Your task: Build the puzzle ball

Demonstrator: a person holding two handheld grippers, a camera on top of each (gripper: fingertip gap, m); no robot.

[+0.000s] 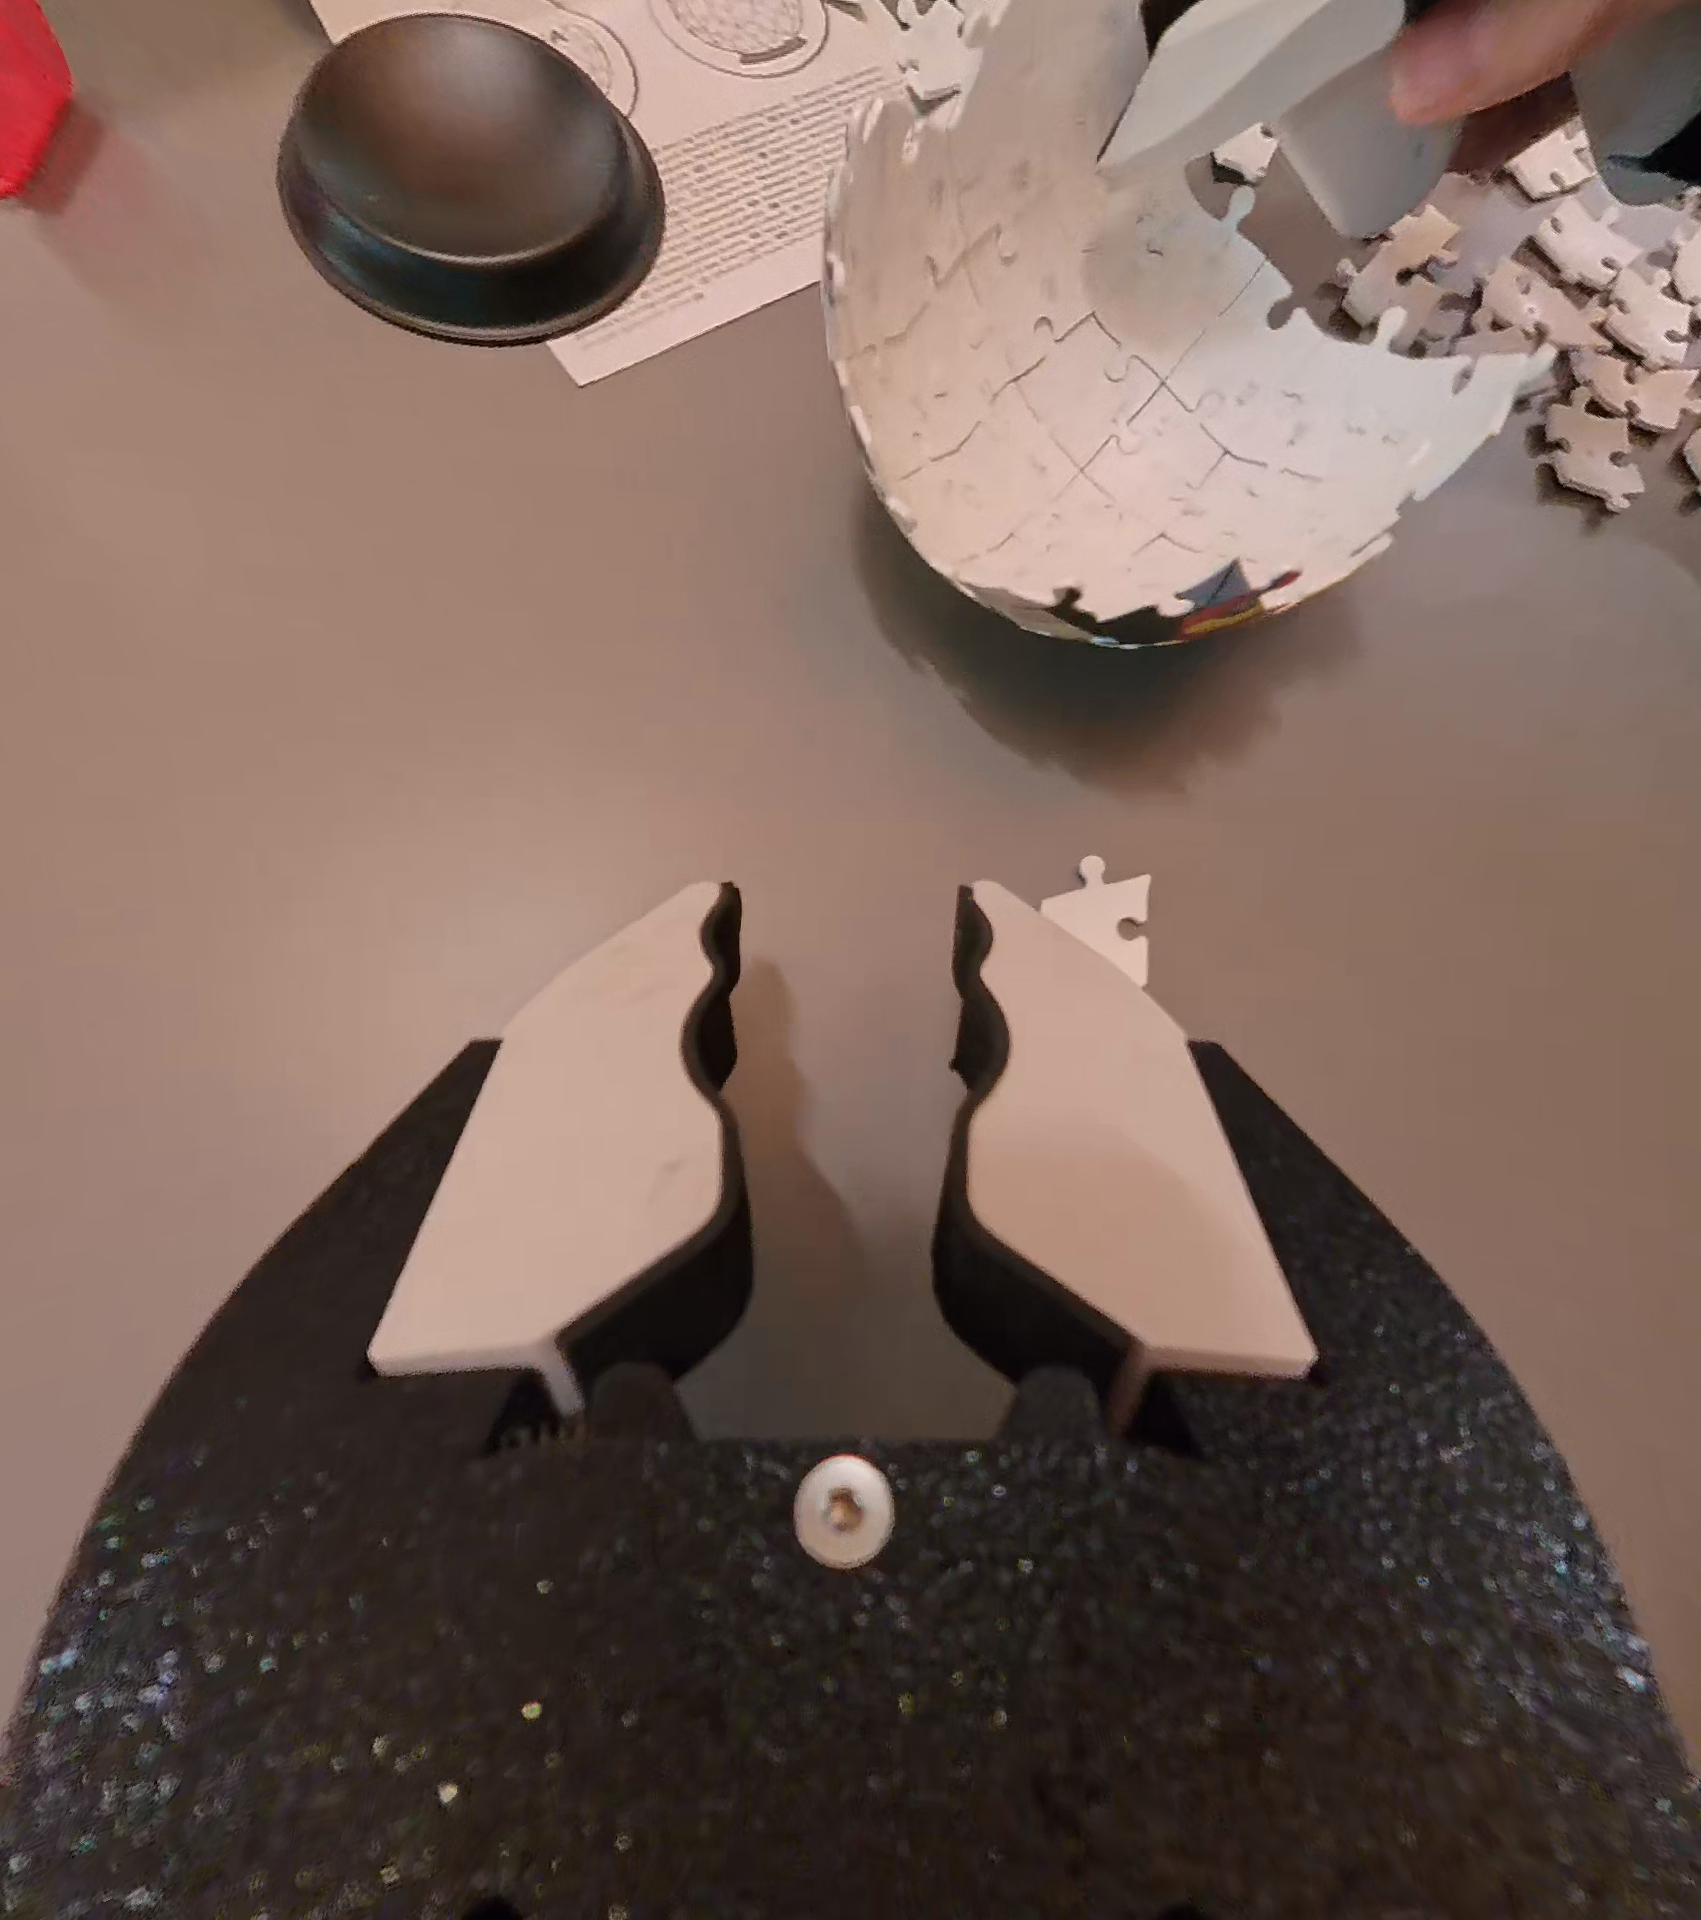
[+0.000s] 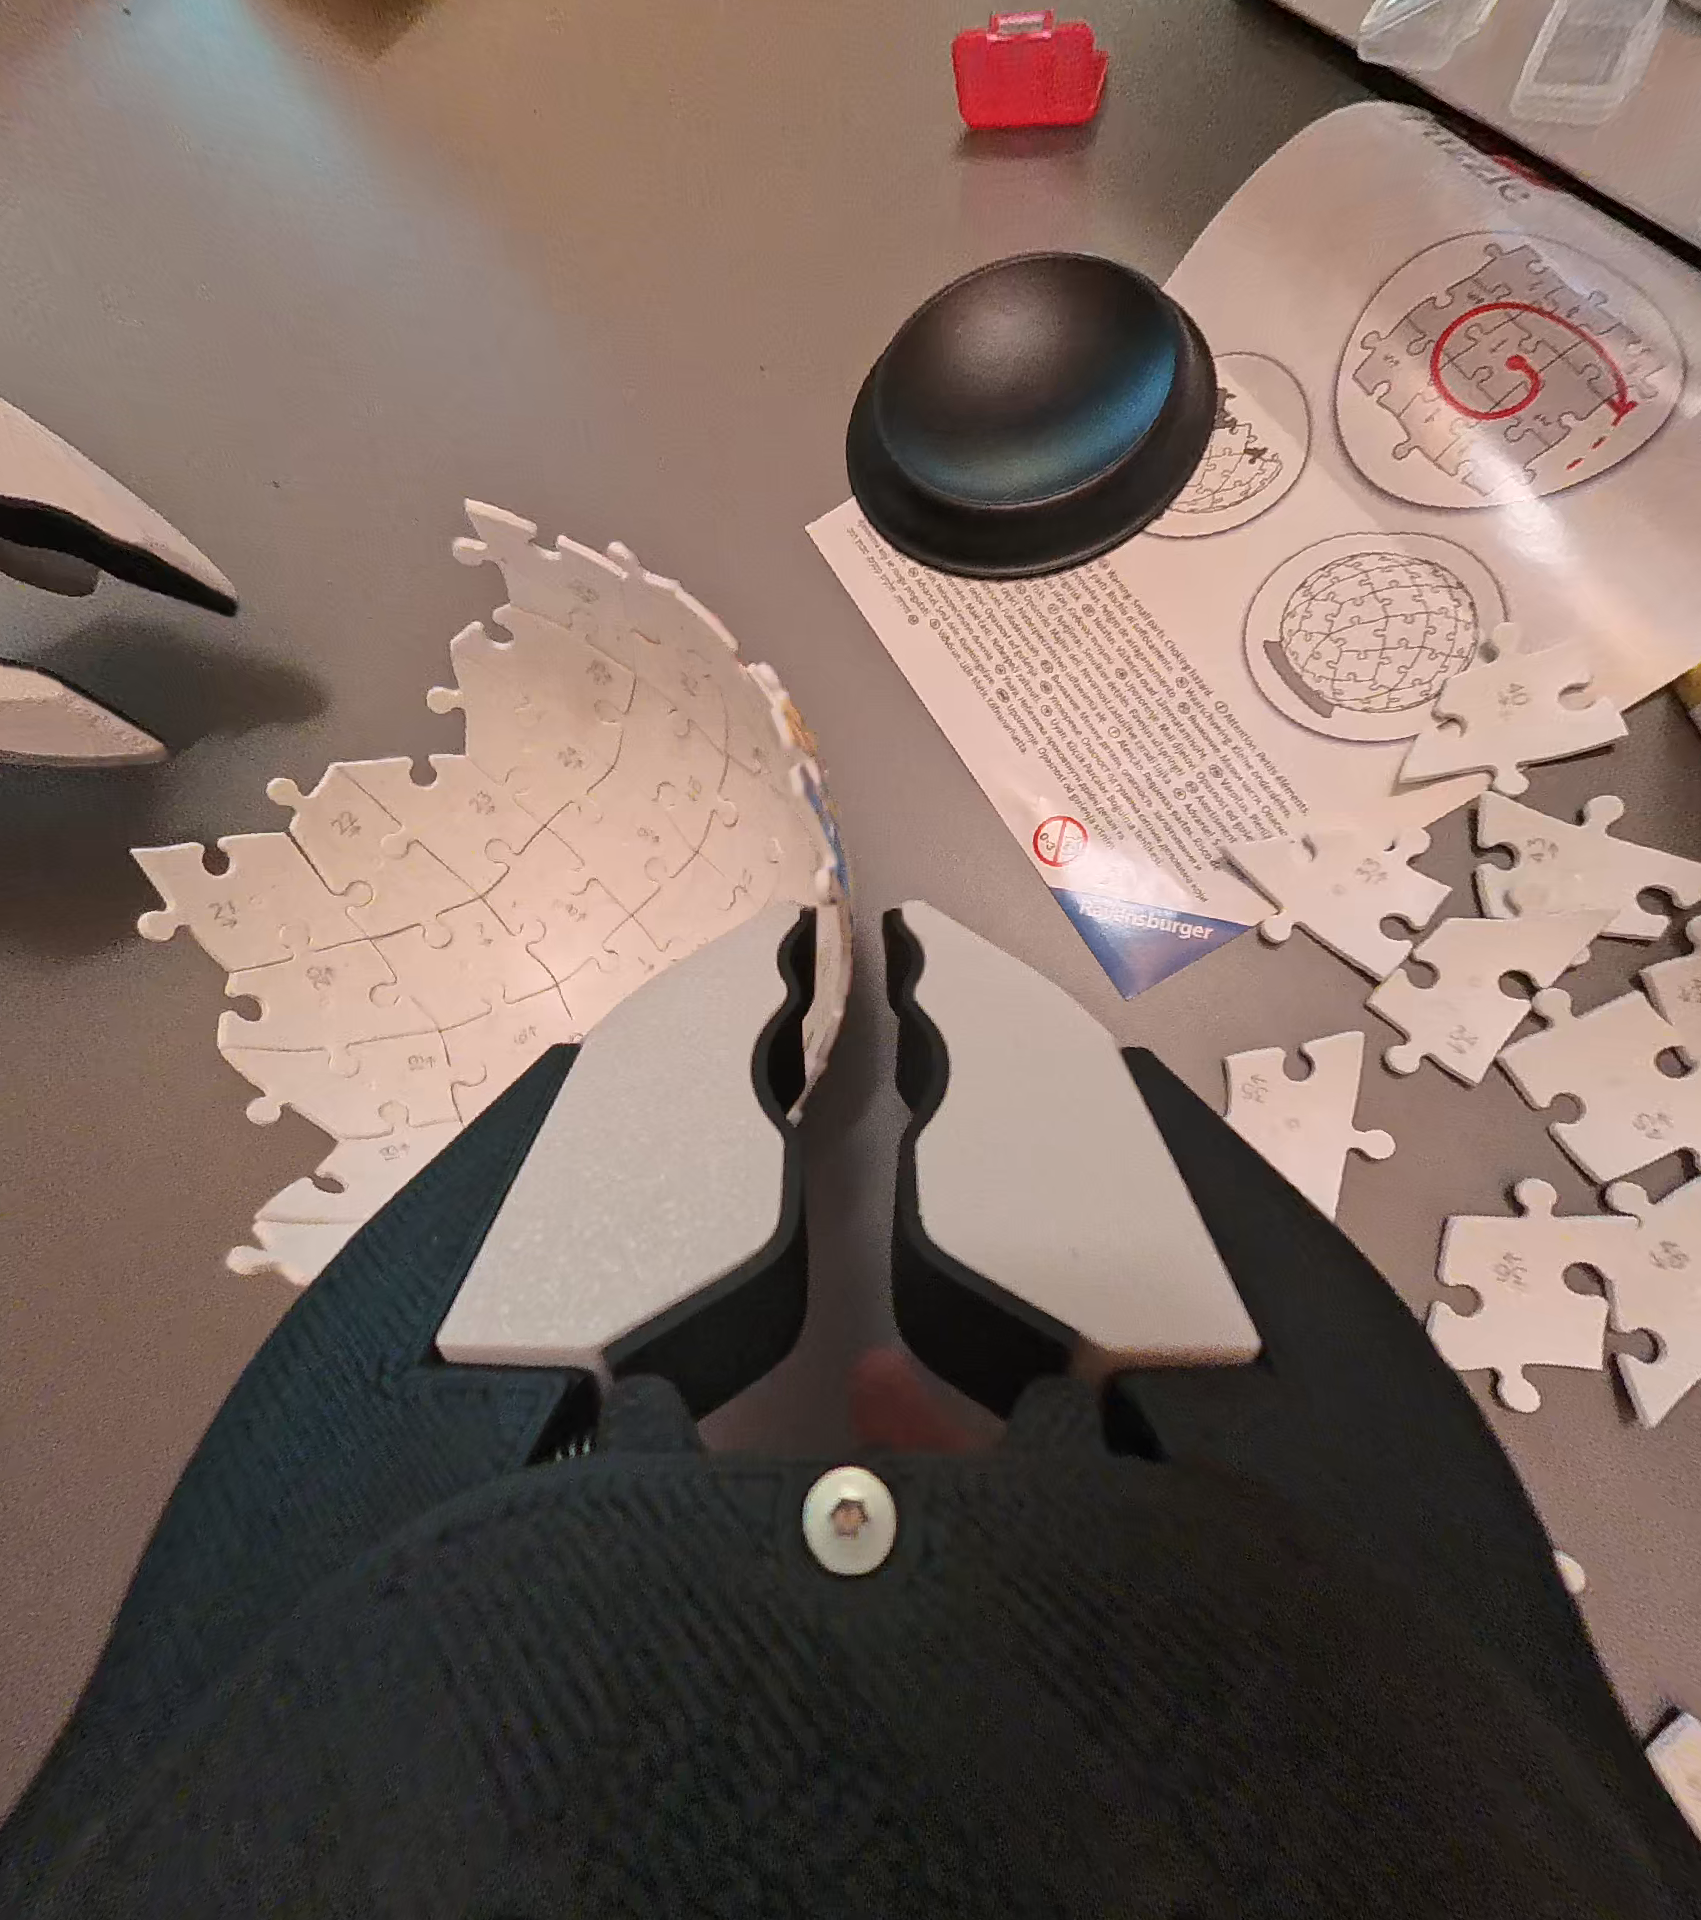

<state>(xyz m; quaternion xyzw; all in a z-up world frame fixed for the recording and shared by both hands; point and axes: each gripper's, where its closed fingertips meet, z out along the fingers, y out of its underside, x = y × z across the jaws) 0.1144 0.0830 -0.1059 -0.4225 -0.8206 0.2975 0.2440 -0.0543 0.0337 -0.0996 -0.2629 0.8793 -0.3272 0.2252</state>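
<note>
The half-built puzzle ball (image 1: 1085, 416), a white shell of joined pieces, rests tilted on the grey table (image 1: 410, 675). In the right wrist view the puzzle ball (image 2: 513, 862) shows its numbered inside. My right gripper (image 2: 841, 935) straddles the shell's rim, one finger inside and one outside, and is shut on it. It also shows in the left wrist view (image 1: 1230, 177) with a person's finger beside it. My left gripper (image 1: 851, 904) is open and empty, low over the table. One loose piece (image 1: 1116, 914) lies just outside its right finger, partly hidden. The left gripper (image 2: 181, 670) shows at the left edge.
A black round stand (image 1: 472, 187) (image 2: 1033, 416) sits on the corner of an instruction sheet (image 2: 1189, 707). A pile of loose white pieces (image 1: 1656, 343) (image 2: 1604, 1091) lies right of the ball. A small red object (image 2: 1028, 73) stands farther back. Clear plastic packaging (image 2: 1573, 52) lies at the far right.
</note>
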